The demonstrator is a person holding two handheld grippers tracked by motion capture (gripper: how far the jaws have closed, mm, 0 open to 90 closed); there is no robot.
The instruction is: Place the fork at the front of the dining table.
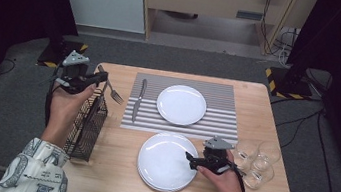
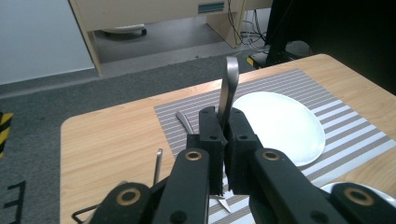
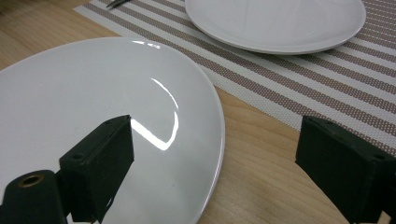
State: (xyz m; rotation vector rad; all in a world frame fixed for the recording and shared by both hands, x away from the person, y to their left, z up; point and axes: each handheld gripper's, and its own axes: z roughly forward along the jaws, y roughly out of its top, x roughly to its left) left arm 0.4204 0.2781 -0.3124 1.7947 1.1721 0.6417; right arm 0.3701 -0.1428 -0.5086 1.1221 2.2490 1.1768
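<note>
My left gripper [image 1: 99,78] [image 2: 223,127] hangs over the table's left edge, shut on a metal fork [image 1: 111,90]. In the left gripper view the fork's handle [image 2: 229,84] rises from between the closed jaws. My right gripper [image 1: 192,160] [image 3: 219,158] stands open at the right rim of the front white plates [image 1: 165,162] [image 3: 107,93]. One jaw is over the plate and the other over the bare wood, and neither pad touches the rim. A second white plate [image 1: 181,104] [image 2: 280,123] [image 3: 275,21] lies on the striped placemat [image 1: 219,128] [image 2: 341,140] [image 3: 289,88].
A knife [image 1: 138,100] [image 2: 184,121] lies on the placemat left of the far plate. A black wire cutlery basket [image 1: 87,127] stands at the table's left edge below my left gripper, with a utensil handle [image 2: 158,165] sticking up. Several clear glasses [image 1: 255,163] cluster at the right.
</note>
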